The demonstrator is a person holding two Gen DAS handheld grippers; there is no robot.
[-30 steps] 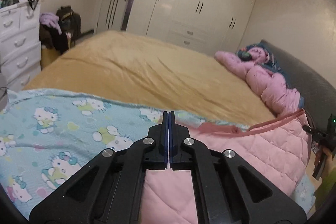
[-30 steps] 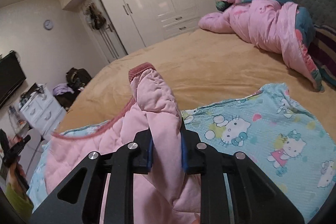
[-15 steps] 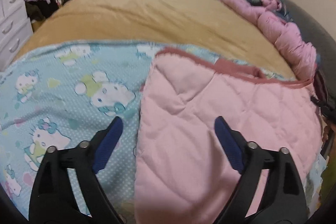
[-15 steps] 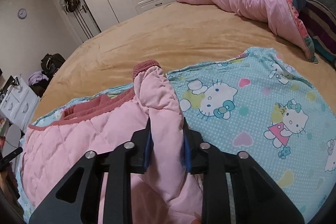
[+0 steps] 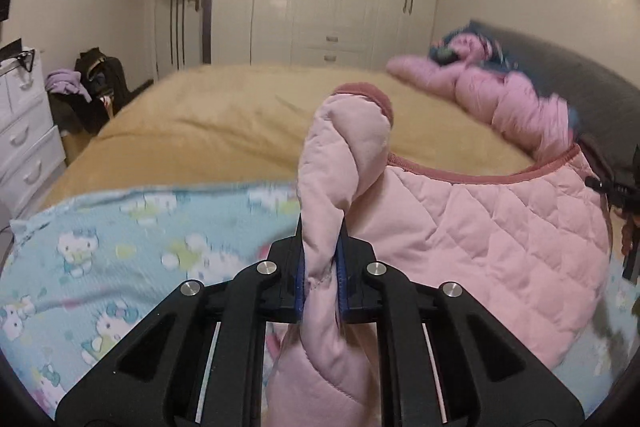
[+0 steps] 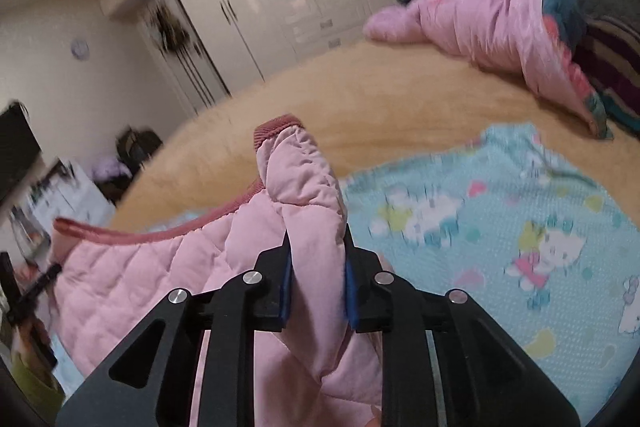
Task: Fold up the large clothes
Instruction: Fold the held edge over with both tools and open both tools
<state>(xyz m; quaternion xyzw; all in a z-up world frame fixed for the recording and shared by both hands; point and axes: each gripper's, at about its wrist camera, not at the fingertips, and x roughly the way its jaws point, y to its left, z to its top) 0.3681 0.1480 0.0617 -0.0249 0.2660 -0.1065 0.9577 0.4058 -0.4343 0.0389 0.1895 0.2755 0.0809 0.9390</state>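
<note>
Half a second earlier the left gripper [image 5: 320, 269] was spread wide above the flat pink quilted jacket [image 5: 500, 247]; it is now clamped tight on a sleeve [image 5: 344, 163], which is lifted clear of the jacket body with the ribbed cuff [image 5: 366, 93] standing at 12 o'clock of the jaws. The right gripper [image 6: 317, 283] is held narrow on the other sleeve [image 6: 308, 195], as it was throughout the last second. Both sleeves are thus judged secured, so a fold of the sleeves inward across the body appears ready to be made. The jacket body is spread on the blue cartoon-print sheet [image 5: 100, 227] at the near end of the bed. Its hem edge [image 5: 480, 179] is seen at 2 o'clock in the left view. Bare tan bedspread [image 5: 240, 123] lies beyond at 11 to 12 o'clock, giving open room; a pink duvet [image 6: 492, 27] is bunched well apart at 1 o'clock by the headboard.
</note>
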